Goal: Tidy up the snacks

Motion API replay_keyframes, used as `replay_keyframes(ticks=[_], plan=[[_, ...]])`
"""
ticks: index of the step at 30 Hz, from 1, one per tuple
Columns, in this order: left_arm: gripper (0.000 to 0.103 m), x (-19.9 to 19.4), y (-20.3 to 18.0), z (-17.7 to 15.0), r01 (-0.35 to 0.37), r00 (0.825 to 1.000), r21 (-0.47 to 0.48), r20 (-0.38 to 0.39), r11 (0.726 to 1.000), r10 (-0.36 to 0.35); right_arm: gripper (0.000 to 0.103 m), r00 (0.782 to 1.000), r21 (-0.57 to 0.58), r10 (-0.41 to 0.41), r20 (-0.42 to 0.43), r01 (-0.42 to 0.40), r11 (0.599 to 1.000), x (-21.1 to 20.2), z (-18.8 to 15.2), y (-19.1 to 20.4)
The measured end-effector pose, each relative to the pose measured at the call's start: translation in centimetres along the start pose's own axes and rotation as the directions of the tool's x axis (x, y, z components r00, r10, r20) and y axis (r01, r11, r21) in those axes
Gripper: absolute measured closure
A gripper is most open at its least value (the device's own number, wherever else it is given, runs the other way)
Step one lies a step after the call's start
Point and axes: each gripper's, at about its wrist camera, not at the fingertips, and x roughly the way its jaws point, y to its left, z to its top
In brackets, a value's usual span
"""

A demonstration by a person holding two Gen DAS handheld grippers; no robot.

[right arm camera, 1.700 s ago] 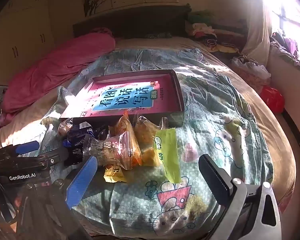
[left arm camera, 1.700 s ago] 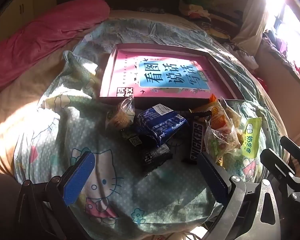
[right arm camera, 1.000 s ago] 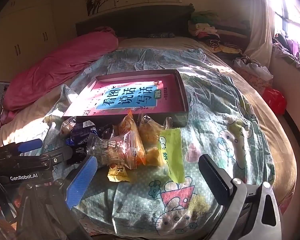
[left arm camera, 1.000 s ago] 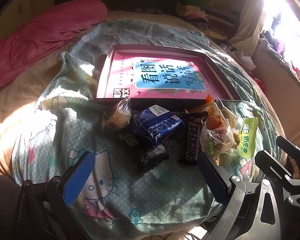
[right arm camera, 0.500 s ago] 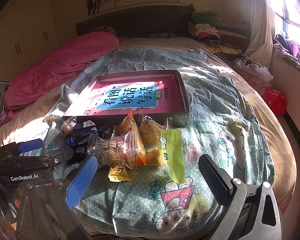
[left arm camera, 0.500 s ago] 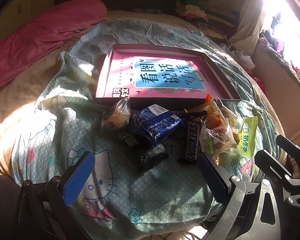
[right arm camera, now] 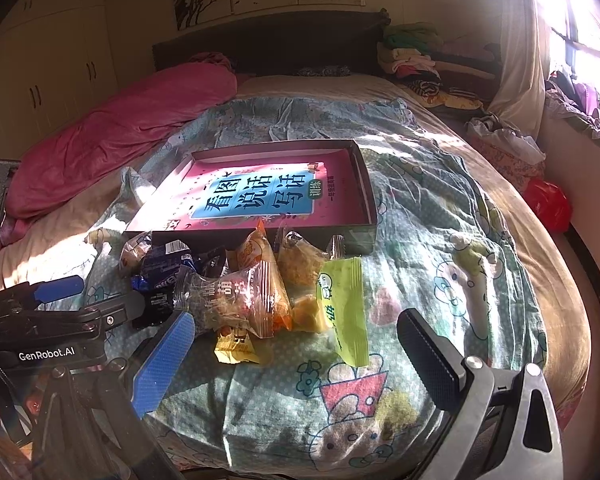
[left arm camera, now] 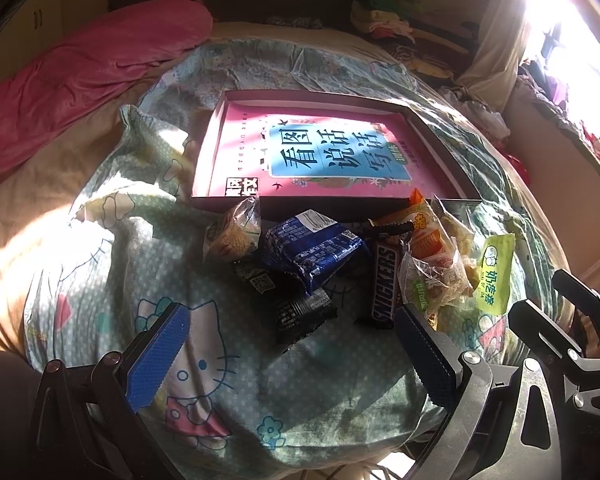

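blue snack pack (left arm camera: 310,250) ahead — left claw (left arm camera: 288,354) empty, spread

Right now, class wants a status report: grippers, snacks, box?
Left gripper open, empty. Right gripper open, empty. Snacks piled on bedspread, outside box. Nothing blocking.

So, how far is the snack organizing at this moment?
Nothing looks done: the box holds only a pink book. Nothing is in hand; the left gripper and right gripper are open and empty. The whole snack pile remains on the bedspread.
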Motion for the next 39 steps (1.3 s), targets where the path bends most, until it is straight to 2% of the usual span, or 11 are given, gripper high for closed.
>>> replay_keyframes(ticks=[22,39], plan=[[0.001,-0.1,0.0,0.1,-0.001,1.000,-0.001,0.002,1.000,0.001,0.001,1.000,-0.011,-0.007,0.001,0.007,1.000,-0.1,0.0,0.1],[0.001,0.6,2.8,0.9,-0.012,1.000,-0.074,-0.007,0.997,0.011,0.001,0.999,-0.053,0.039,-0.022,-0.040,0.998,1.0,-0.2,1.5]])
